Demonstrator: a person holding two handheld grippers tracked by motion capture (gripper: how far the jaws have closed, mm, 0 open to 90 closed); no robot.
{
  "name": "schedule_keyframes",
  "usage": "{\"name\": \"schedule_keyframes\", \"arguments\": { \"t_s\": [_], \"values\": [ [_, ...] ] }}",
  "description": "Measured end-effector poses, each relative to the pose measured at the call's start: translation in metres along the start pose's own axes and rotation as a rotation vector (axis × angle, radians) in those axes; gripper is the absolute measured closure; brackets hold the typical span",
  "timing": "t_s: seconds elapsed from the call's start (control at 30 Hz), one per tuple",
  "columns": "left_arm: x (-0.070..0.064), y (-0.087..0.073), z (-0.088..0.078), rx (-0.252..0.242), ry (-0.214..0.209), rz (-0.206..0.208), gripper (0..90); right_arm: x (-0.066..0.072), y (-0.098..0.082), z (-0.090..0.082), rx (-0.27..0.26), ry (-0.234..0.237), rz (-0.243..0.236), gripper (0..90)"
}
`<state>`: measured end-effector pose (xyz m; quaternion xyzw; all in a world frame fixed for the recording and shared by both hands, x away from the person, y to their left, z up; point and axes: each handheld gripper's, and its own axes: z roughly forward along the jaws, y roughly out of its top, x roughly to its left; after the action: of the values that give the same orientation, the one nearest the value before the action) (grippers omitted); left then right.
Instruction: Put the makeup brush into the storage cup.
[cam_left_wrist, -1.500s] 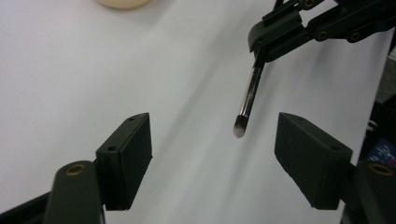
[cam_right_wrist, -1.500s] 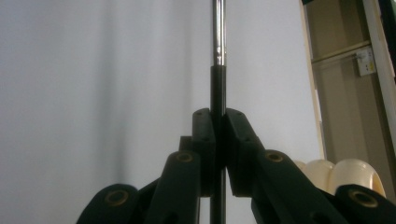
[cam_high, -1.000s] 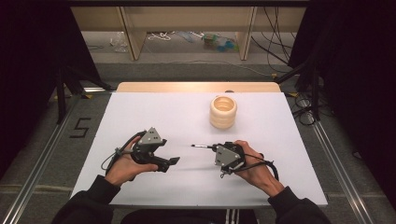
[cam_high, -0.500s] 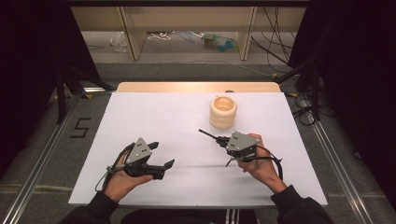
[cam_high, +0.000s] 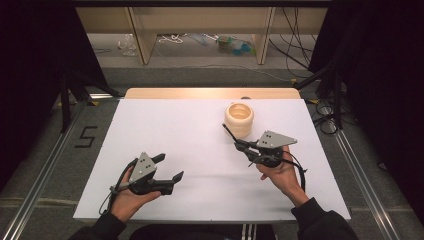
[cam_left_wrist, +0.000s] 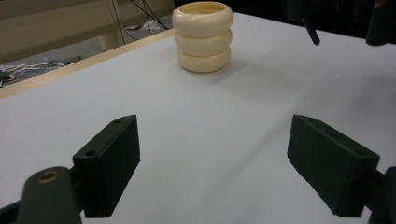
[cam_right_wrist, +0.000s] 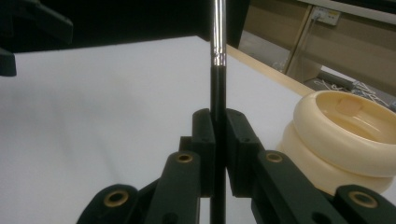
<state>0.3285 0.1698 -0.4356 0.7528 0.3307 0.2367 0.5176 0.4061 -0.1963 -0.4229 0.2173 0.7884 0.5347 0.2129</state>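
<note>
1. Right claw (cam_right_wrist: 218, 140) is clamped on a slim black rod with a silver metal ferrule, likely a brush (cam_right_wrist: 217, 56); keep that squeeze firm so it cannot swivel
2. Its tip sits just beside the cream ribbed ring-stacked holder (cam_high: 239, 119) on the white desk (cam_high: 190, 145); I'd lift it over the rim, then lower it straight in
3. Left claw (cam_left_wrist: 215, 163) rests with its pads apart, holding nothing, well apart from the holder; it could steady the pot
</note>
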Motion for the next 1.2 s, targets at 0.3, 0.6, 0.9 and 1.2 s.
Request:
{"name": "schedule_keyframes", "arguments": {
  "t_s": [0.3, 0.6, 0.9, 1.2],
  "values": [
    [0.003, -0.001, -0.002, -0.017, 0.024, -0.001, 16.7, -0.005, -0.001, -0.001, -0.031, -0.017, 0.023, 84.1],
    [0.004, -0.003, -0.002, -0.02, 0.028, -0.004, 16.6, -0.005, 0.0, 0.0, -0.046, -0.023, 0.02, 84.1],
    [0.009, -0.003, -0.006, -0.028, 0.044, 0.003, 16.4, -0.006, 0.001, -0.001, -0.041, -0.028, 0.031, 84.1],
    [0.016, -0.004, -0.011, -0.036, 0.067, -0.004, 16.6, -0.007, 0.002, -0.004, -0.034, -0.024, 0.042, 84.0]
  ]
}}
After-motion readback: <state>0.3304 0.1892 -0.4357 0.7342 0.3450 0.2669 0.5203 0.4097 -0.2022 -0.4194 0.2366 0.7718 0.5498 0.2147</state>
